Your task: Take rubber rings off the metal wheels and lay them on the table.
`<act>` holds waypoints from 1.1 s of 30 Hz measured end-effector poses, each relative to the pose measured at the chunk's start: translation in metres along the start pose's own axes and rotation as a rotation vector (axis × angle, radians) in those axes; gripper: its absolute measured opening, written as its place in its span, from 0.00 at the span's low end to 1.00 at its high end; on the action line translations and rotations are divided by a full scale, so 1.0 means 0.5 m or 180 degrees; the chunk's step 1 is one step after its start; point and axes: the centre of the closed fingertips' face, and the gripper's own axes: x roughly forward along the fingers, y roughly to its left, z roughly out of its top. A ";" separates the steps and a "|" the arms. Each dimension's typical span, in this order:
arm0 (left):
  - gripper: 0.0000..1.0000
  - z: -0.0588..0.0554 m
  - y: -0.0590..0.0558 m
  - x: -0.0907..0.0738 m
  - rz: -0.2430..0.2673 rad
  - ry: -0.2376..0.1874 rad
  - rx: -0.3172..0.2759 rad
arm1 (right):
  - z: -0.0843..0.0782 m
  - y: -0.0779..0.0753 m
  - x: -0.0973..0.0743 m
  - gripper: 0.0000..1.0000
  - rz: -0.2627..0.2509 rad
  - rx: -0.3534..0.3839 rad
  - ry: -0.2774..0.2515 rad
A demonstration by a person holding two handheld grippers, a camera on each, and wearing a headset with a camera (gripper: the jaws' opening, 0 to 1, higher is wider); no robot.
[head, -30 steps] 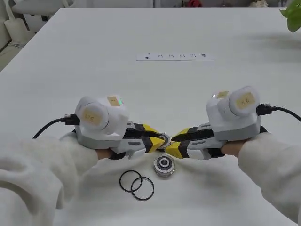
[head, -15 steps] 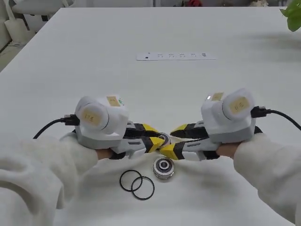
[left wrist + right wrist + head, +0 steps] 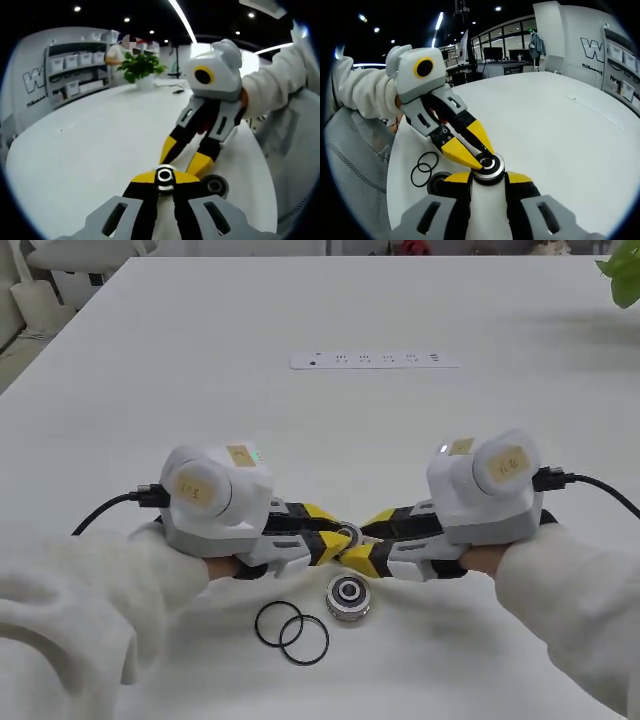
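The right hand-held gripper [image 3: 366, 540] has closed in around the wheel [image 3: 348, 535].

White table [image 3: 300, 310], shelves [image 3: 75, 75], ceiling lights [image 3: 76, 8]

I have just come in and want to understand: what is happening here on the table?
A person holds a gripper in each hand over a white table. The left gripper is shut on a small metal wheel. The right gripper has its jaws on either side of the same wheel; whether it grips, I cannot tell. A second wheel lies on the table, with two black rubber rings beside it.
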 end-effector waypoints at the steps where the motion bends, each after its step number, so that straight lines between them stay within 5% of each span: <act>1: 0.11 0.000 0.000 0.000 0.0000 -0.0002 -0.0006 | -0.001 -0.002 0.000 0.23 0.0011 0.0048 0.0013; 16: 0.11 0.000 0.000 0.000 0.0016 -0.0017 -0.0065 | -0.012 0.002 -0.011 0.15 0.0067 0.0206 0.0076; 20: 0.11 0.000 0.001 0.000 0.0019 -0.0016 -0.0079 | -0.018 -0.007 -0.016 0.02 0.0015 0.0079 0.0111; 33: 0.10 0.000 -0.006 -0.001 -0.0007 0.0007 -0.0012 | -0.021 -0.021 -0.020 0.00 -0.0084 0.0437 0.0118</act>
